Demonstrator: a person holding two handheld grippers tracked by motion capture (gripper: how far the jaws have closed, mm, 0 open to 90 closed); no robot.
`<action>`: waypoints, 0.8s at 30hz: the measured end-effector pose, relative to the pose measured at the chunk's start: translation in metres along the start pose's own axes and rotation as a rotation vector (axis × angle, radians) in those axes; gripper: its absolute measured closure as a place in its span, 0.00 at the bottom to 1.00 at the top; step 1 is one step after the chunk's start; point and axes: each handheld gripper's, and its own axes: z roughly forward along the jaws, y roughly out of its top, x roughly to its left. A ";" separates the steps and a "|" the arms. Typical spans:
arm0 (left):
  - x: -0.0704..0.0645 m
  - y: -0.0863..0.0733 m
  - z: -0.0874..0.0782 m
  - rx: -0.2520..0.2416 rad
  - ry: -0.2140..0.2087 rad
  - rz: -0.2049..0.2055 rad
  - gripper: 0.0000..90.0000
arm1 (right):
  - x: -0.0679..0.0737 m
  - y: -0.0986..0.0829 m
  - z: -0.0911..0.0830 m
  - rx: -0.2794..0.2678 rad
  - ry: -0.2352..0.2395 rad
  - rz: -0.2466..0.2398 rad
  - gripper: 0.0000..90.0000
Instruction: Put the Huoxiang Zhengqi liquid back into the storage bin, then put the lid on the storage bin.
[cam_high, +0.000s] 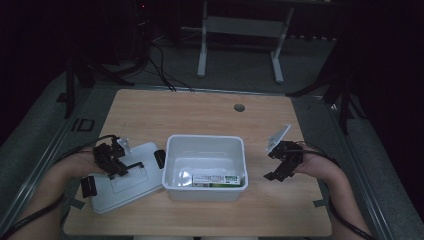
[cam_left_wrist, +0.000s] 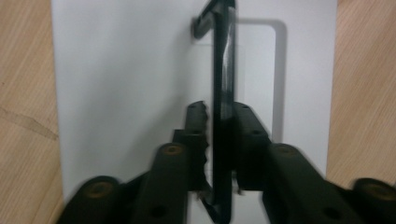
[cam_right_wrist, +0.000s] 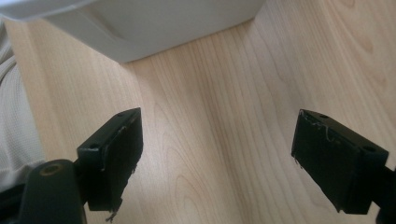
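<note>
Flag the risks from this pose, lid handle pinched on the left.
1. The left claw grips only the thin black handle of the white plastic lid; the lid could swing or slip if lifted.
2. The lid lies right beside the white plastic bin, so its edge may knock the bin on the way over.
3. The right claw hangs open above the wooden table, not bracing the bin.

The label on the box (cam_high: 215, 179) inside the white bin (cam_high: 170, 165) is too small to read.
</note>
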 end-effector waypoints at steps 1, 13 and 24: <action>-0.001 -0.001 0.000 -0.005 -0.030 -0.005 0.87 | 0.000 -0.002 0.002 0.001 0.001 0.010 0.18; 0.000 0.002 -0.004 0.005 0.062 0.014 0.92 | 0.000 -0.006 0.011 0.008 0.023 0.032 0.20; 0.003 0.001 -0.009 -0.006 0.057 -0.001 0.94 | 0.000 -0.010 0.019 0.013 0.039 0.036 0.20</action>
